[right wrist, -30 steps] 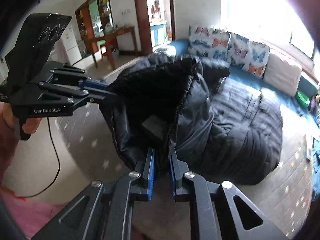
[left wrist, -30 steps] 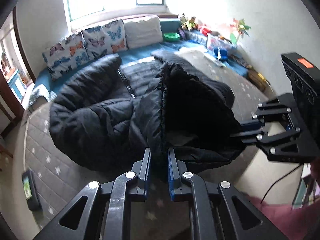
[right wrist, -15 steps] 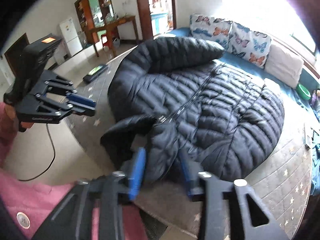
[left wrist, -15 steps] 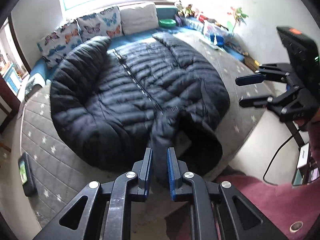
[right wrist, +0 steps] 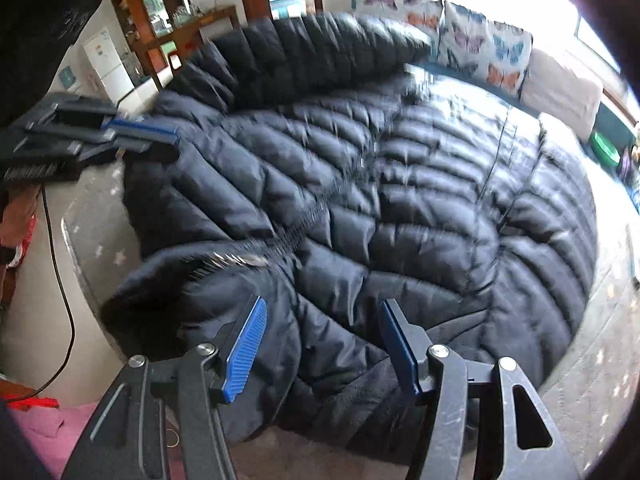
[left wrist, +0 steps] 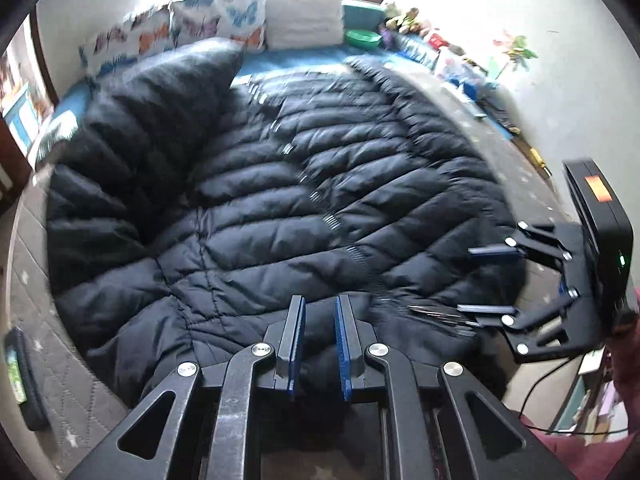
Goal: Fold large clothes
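A large black puffer jacket (left wrist: 280,208) lies spread front up on the bed, zipper running down its middle; it also fills the right wrist view (right wrist: 380,200). My left gripper (left wrist: 320,344) sits at the near hem with its blue pads a small gap apart, and whether fabric is pinched between them is unclear. My right gripper (right wrist: 320,344) is open and empty just above the near edge of the jacket. It also shows in the left wrist view (left wrist: 476,280) at the right, jaws apart. The left gripper shows at the left of the right wrist view (right wrist: 156,140).
The jacket lies on a grey star-patterned bed cover (left wrist: 52,376). Butterfly pillows (left wrist: 208,20) and a white pillow (left wrist: 304,20) line the far side. A phone (left wrist: 22,376) lies at the left bed edge. A green bowl (left wrist: 362,38) and clutter sit at the far right.
The jacket was held up by both grippers, then laid flat and spread. The right gripper opened and let go. Both grippers have moved lower and closer to the jacket's near edge.
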Demonstrator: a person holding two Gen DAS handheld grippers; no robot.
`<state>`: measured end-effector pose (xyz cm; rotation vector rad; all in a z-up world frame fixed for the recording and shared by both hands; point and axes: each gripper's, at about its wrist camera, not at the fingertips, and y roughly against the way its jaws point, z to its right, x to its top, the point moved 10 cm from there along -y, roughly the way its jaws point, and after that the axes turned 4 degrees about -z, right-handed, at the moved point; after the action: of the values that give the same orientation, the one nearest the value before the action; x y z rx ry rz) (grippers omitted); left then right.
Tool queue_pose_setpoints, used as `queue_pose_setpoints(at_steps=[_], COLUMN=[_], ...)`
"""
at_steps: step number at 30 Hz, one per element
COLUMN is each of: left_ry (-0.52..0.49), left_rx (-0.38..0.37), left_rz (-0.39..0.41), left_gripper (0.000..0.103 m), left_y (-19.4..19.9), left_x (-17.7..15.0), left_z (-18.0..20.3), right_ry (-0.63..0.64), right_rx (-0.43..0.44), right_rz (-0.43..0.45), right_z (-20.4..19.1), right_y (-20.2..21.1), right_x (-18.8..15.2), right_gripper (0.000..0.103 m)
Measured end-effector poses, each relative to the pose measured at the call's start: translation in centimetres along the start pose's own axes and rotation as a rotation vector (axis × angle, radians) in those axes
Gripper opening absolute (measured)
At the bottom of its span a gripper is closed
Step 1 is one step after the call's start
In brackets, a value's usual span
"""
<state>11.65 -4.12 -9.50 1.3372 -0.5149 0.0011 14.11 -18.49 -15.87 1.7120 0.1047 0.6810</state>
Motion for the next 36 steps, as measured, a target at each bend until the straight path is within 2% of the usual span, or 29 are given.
queue_pose_setpoints(at_steps=[3, 7, 11, 13, 18, 20, 23, 24, 29, 31, 34, 36], left_ry=[0.070, 0.124, 0.201, 0.209, 0.129, 0.104, 0.070, 0.052, -0.014, -0.034, -0.047, -0.043], left_rx=[-0.011, -0.004, -0.078, -0.086, -0.001, 0.022, 0.049, 0.064, 0.125, 0.141, 0.160, 0.157], left_rz=[-0.067, -0.139, -0.107, -0.102, -0.109, -0.109, -0.114, -0.118, -0.142, -0.141, -0.144, -0.146], left_gripper=[0.017, 0.017, 0.017, 0.017, 0.017, 0.017, 0.017, 0.017, 0.017, 0.018, 0.021, 0.021], left_y=[-3.1, -5.7, -6.4, -6.2, -6.3, -6.2, -6.1, -6.0, -5.3, -5.2, -5.3, -5.5], left_x=[-1.1, -3.8, -5.4, -5.6, -5.5, -5.5, -5.5, -5.4, -4.9, -4.7, -4.6, -4.5], left_z=[-2.8, -5.1, -6.1, -6.2, -5.2, -4.9, -4.5, -4.4, -3.6, -3.5, -3.5, -3.5], right_ry=[-0.022, -0.034, -0.030, -0.021, -0.026, -0.066, -0.114, -0.113, -0.131, -0.161, -0.260, -0.344], right_rx=[0.014, 0.062, 0.082, 0.059, -0.007, -0.017, -0.007, -0.001, 0.045, 0.029, -0.048, -0.062], right_rz=[-0.047, -0.060, -0.076, -0.043, 0.011, -0.018, -0.113, -0.120, -0.056, -0.011, 0.047, 0.066], right_z=[0.8, 1.2, 1.2, 1.7, 4.0, 5.4, 6.7, 6.9, 8.1, 10.3, 16.6, 20.6], right_y=[-2.0, -2.6, -1.5, 0.1, 1.0, -0.8, -4.8, -5.4, -2.4, -0.5, 1.9, 2.5], right_x=[-1.5, -2.5, -2.1, -0.8, 3.1, 3.4, 2.0, 1.6, 3.3, 4.1, 5.4, 5.6], right_gripper=[0.064, 0.064, 0.064, 0.064, 0.064, 0.065, 0.065, 0.065, 0.065, 0.065, 0.065, 0.065])
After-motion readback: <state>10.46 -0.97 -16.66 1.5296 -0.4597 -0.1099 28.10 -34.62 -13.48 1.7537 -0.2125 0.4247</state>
